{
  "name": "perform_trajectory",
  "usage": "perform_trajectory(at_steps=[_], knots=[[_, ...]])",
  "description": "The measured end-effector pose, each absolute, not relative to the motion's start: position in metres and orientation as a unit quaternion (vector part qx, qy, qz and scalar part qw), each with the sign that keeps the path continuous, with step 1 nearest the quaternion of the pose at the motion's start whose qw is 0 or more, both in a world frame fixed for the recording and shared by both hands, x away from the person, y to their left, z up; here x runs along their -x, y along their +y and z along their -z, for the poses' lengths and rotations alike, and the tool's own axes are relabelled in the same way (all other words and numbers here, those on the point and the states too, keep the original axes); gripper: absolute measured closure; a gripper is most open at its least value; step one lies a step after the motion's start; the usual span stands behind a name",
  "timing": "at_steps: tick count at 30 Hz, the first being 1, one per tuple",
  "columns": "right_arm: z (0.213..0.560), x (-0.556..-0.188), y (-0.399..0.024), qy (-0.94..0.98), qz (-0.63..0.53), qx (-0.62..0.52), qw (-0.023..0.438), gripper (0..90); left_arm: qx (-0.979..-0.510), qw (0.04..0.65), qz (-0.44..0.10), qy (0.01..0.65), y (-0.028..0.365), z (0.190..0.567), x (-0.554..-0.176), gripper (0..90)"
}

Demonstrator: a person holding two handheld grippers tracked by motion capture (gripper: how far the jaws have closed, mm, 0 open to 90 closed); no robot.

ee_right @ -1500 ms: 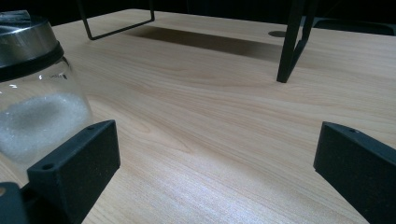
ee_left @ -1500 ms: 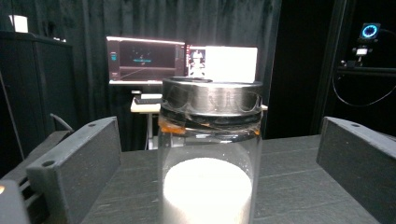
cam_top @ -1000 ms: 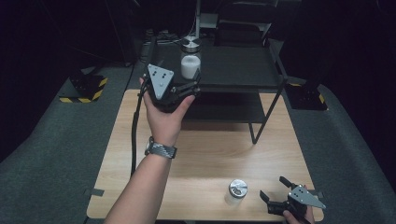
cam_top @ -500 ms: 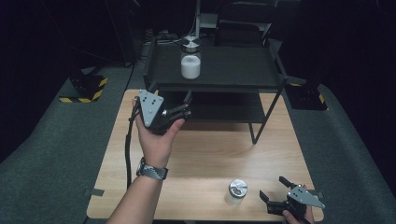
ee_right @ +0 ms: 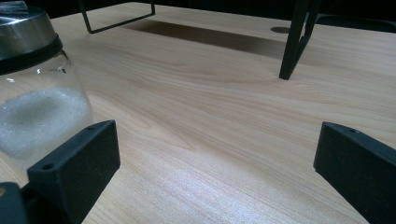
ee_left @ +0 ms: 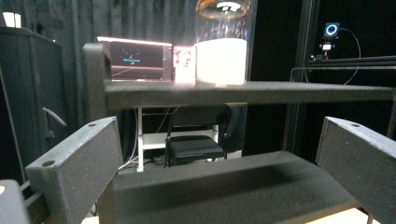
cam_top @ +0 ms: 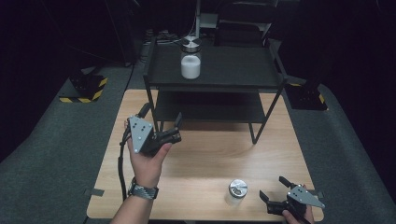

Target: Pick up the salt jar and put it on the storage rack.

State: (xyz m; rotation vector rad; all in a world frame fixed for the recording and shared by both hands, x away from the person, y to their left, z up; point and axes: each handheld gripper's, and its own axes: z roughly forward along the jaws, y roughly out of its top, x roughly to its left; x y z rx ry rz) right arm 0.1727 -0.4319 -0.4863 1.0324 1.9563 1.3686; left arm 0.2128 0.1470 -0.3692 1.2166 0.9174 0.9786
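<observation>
A glass jar [cam_top: 190, 59] with a metal lid and white powder inside stands on the top shelf of a black rack [cam_top: 233, 70]; the same jar [ee_left: 221, 51] shows above the shelf edge in the left gripper view. My left gripper [cam_top: 161, 120] is open and empty, held in front of the rack's lower shelf, well below the jar. A second glass jar [cam_top: 237, 189] with a metal lid stands near the table's front edge; in the right gripper view this jar [ee_right: 35, 88] sits just left of the jaws. My right gripper [cam_top: 273, 191] rests open at the front right corner.
The wooden table [cam_top: 205, 158] has free room between the rack and the front jar. The rack's legs [cam_top: 253, 137] stand on the table's far half. Dark floor surrounds the table, with yellow-black striped bases [cam_top: 86, 88] at the left.
My left gripper has drawn back and down from the jar on the top shelf, leaving it standing there. The right gripper has stayed put.
</observation>
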Motion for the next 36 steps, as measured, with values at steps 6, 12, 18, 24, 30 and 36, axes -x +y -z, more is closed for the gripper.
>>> perform_trajectory(at_steps=[6,12,18,24,30,36], knots=[[0.486,-0.173,-0.431,0.725,-0.506,-0.382,0.267,0.1,-0.541,0.604,-0.420,0.408,0.154,0.393,-0.202,0.5],[0.486,-0.173,-0.431,0.725,-0.507,-0.382,0.268,0.1,-0.548,0.600,-0.409,0.414,0.160,0.416,-0.195,0.5],[0.487,-0.173,-0.431,0.724,-0.507,-0.382,0.268,0.1,-0.558,0.600,-0.402,0.409,0.167,0.434,-0.189,0.5],[0.487,-0.173,-0.431,0.724,-0.507,-0.382,0.268,0.1,-0.575,0.586,-0.394,0.413,0.170,0.449,-0.182,0.5],[0.487,-0.172,-0.430,0.724,-0.507,-0.382,0.269,0.1,-0.593,0.564,-0.379,0.432,0.174,0.463,-0.176,0.5],[0.487,-0.172,-0.430,0.724,-0.507,-0.382,0.271,0.1,-0.608,0.548,-0.368,0.442,0.177,0.477,-0.169,0.5]])
